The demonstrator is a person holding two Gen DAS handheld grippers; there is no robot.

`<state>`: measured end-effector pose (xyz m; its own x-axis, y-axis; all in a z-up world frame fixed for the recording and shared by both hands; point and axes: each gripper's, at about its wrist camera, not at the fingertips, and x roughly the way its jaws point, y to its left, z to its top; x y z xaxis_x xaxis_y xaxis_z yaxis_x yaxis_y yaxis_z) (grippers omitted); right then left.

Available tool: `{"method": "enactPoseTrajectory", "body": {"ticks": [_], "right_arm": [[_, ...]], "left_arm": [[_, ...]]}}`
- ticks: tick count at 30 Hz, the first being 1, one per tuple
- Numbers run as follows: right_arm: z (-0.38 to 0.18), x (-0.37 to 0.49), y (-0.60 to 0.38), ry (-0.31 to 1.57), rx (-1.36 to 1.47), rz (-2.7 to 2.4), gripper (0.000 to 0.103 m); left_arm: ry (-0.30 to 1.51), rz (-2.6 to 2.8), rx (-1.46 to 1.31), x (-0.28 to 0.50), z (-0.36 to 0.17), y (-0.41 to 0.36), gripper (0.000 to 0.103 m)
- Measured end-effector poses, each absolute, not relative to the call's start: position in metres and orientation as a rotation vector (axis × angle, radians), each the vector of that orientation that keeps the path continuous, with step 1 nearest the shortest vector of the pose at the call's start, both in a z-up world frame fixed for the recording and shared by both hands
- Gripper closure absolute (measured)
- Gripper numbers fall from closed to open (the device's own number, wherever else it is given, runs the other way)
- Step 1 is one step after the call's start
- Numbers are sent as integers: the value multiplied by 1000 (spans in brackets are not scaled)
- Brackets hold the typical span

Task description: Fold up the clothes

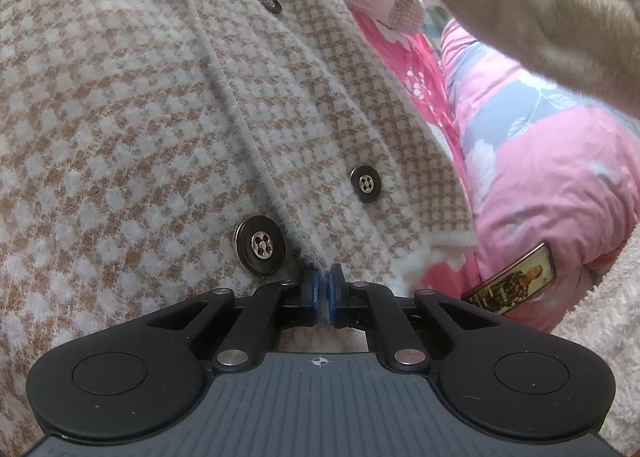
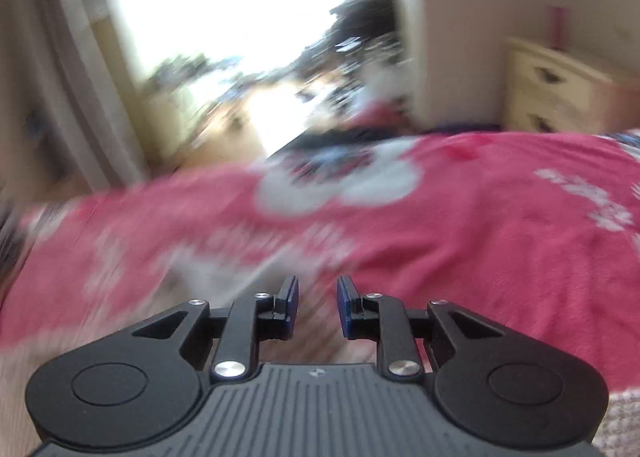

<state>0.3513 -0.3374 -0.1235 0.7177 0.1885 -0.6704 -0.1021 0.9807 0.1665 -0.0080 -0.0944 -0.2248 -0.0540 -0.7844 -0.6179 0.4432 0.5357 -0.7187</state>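
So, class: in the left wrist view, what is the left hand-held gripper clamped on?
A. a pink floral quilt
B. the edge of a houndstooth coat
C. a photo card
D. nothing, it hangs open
B: the left hand-held gripper is shut on the front edge of the houndstooth coat, beside a black button.

Soft even light, sharp on the left wrist; right wrist motion-blurred, window (image 2: 248, 17) blown out.

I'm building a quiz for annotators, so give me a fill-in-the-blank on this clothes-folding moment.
1. The left gripper is shut on the hem of the houndstooth ____.
2. The right gripper has its jaws ____ and holds nothing.
3. The coat shows four dark round ____.

Missing words: coat; open; buttons
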Motion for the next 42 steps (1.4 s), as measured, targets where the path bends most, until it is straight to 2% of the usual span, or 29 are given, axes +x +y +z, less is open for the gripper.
{"method": "enactPoseTrajectory", "body": {"ticks": [2,4,6,14,23,31,32,33,34,38,42], "right_arm": [[-140,360,-320,819,66,202,80],[-161,381,-310,861,67,181,85],[-171,401,-308,841,118,136,87],[-111,379,-325,747,186,97,81],[-22,176,-431,714,228,13,76],[-40,-46,-449,963,172,-167,73],[-44,-67,-449,979,187,-180,72],[-49,-85,-449,994,214,-195,64],[-53,-102,-448,1005,237,-207,60],[-69,-144,-433,1020,203,-193,60],[-80,-168,-397,1011,-20,-111,60]], "left_arm": [[1267,-1036,-332,-8,-225,-94,98],[1257,-1040,-320,-9,-224,-95,98],[1251,-1041,-317,-11,-225,-95,98],[1219,-1040,-312,-16,-223,-94,98],[1183,-1061,-283,-19,-219,-92,98],[1209,-1050,-282,-20,-208,-90,96],[1215,-1049,-284,-20,-207,-89,94],[1224,-1047,-292,-19,-206,-88,89],[1235,-1043,-302,-18,-206,-88,86],[1293,-1021,-352,-13,-206,-88,74],[1331,-974,-378,-13,-209,-95,73]]}}
